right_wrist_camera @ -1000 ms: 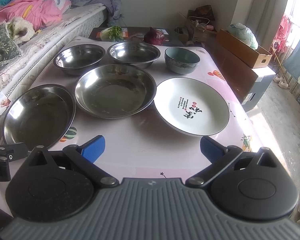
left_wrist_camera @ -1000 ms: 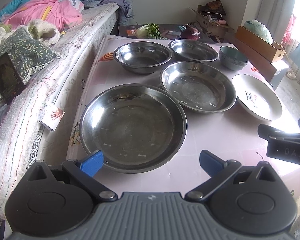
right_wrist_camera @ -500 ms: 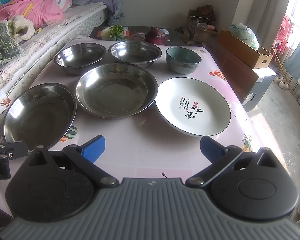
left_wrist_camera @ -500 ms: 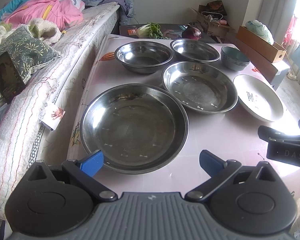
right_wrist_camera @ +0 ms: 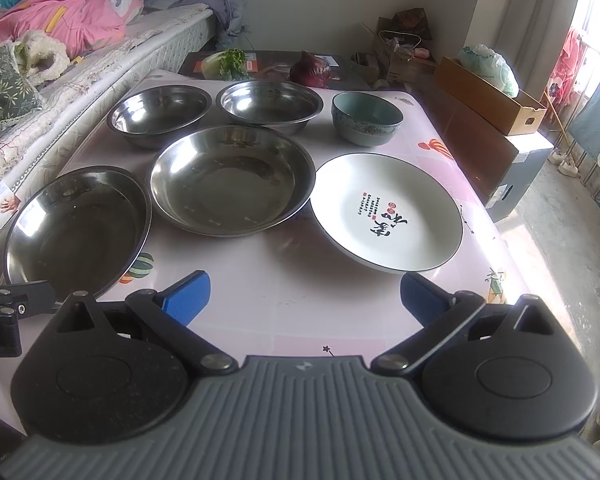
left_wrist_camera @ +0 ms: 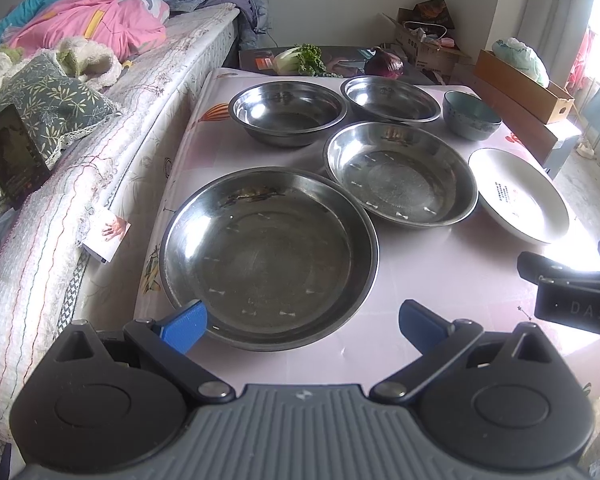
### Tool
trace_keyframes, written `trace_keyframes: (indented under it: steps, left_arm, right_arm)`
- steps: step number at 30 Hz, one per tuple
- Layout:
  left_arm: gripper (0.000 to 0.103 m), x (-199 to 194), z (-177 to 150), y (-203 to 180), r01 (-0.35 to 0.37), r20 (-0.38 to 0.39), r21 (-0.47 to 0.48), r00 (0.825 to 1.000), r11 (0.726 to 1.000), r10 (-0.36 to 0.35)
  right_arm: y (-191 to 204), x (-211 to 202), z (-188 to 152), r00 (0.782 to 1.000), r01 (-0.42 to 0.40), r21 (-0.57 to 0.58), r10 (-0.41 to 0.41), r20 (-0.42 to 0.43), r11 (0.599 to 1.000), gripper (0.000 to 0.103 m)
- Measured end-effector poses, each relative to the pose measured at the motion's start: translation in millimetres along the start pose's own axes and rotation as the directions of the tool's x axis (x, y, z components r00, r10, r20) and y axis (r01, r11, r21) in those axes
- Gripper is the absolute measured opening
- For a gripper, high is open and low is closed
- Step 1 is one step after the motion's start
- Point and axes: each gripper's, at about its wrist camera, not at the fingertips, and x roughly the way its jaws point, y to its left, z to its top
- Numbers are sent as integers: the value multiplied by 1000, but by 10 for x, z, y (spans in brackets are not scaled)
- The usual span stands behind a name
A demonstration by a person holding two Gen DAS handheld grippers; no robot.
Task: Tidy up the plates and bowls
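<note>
On the pink table [right_wrist_camera: 284, 296] lie a large steel plate [left_wrist_camera: 268, 256] at the near left, a second steel plate [left_wrist_camera: 400, 174] behind it, and a white plate [right_wrist_camera: 386, 212] with black characters at the right. Two steel bowls [right_wrist_camera: 160, 114] [right_wrist_camera: 270, 104] and a blue-green ceramic bowl [right_wrist_camera: 366, 118] stand in the back row. My left gripper [left_wrist_camera: 302, 322] is open just before the large steel plate's near rim. My right gripper [right_wrist_camera: 304, 298] is open over bare table in front of the white plate. Both hold nothing.
A bed [left_wrist_camera: 60, 120] with pillows and blankets runs along the table's left side. A cabbage [left_wrist_camera: 298, 60] and a purple onion [left_wrist_camera: 384, 65] lie beyond the table. A wooden cabinet with a cardboard box [right_wrist_camera: 488, 96] stands to the right, then open floor.
Both grippers have eased slightly forward and tilted a little; the dishes have not moved and both grippers stay open.
</note>
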Motion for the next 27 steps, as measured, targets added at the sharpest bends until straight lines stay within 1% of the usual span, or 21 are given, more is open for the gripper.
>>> trace_keyframes:
  steps: [11,15,18,23,27]
  left_arm:
    - [103,21,4,6,-7,3,4,1000,1000,7]
    - [103,31,50,58,-29,14,6,999,1000,29]
    - [103,35,112,124,-68,36,8,997,998,68]
    - [103,84,270,286,-118,63,-3,991,993,118]
    - [103,170,438,424,-138,71,-10,988,990,139]
  right_arm:
    - [-39,79,2,1000,-4,15,4,-10,1000,102]
    - [-87,144,-18,1000,-26,44,26,-9,999,102]
    - [-108,209,-35,999,-39,63,39,-9,997,102]
    - [-151,293,25,995,-96,82,93,41,992,102]
    - [-121,352,175,988,-112,32,108,113,993,102]
